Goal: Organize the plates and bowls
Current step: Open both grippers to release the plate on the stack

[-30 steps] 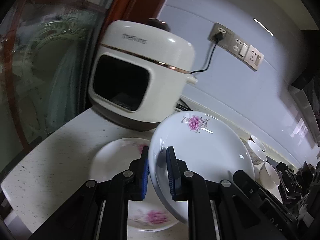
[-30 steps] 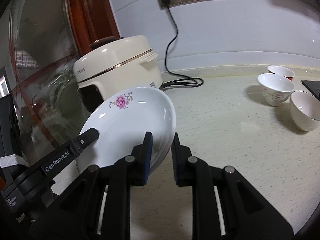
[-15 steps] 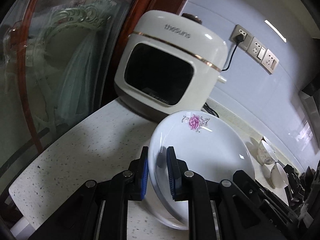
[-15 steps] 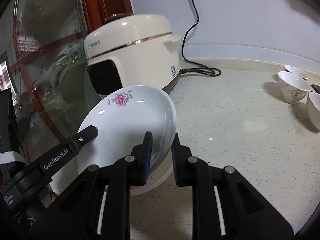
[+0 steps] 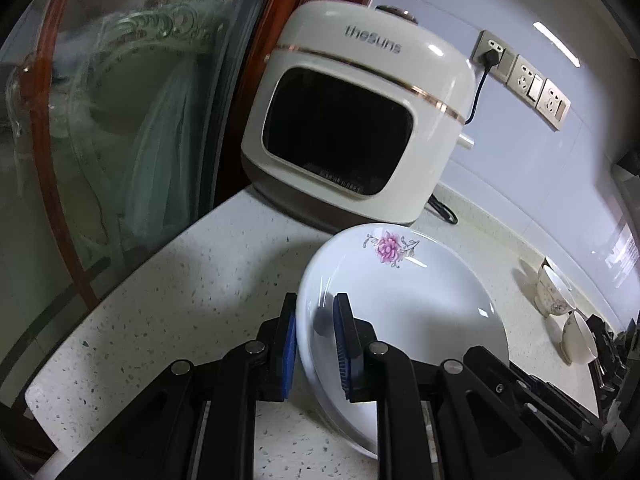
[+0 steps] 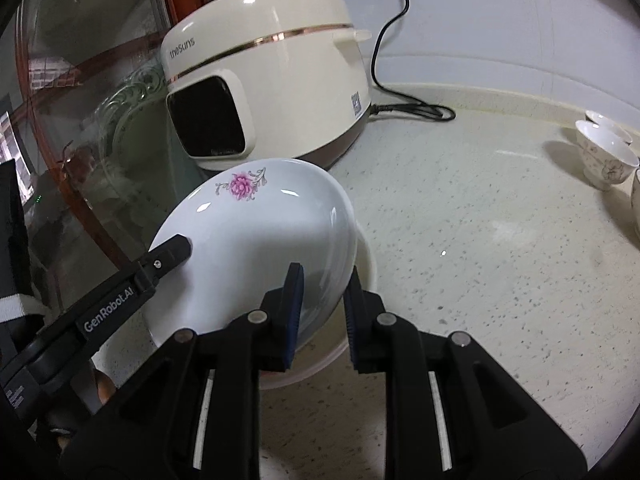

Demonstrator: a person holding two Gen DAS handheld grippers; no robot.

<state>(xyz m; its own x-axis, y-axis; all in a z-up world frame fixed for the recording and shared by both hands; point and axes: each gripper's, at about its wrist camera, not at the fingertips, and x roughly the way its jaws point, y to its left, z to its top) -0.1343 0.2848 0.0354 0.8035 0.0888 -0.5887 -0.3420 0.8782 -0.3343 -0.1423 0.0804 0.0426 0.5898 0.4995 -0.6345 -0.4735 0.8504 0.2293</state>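
Note:
A white plate with a pink flower is held tilted between both grippers, low over the counter in front of the rice cooker. My left gripper is shut on its left rim, one blue pad on each face. On the opposite rim my right gripper is shut the same way. The left gripper's finger shows lying on the plate's inner face. A second white plate rests on the counter right under the held one; only its right rim shows.
A cream rice cooker stands just behind, its black cord trailing along the wall. Small white bowls sit far right. A glass door in a wooden frame borders the counter's left edge.
Both grippers carried the flowered plate down and closer to the rice cooker. It now hangs low over the lower plate, which the held plate hides in the left wrist view.

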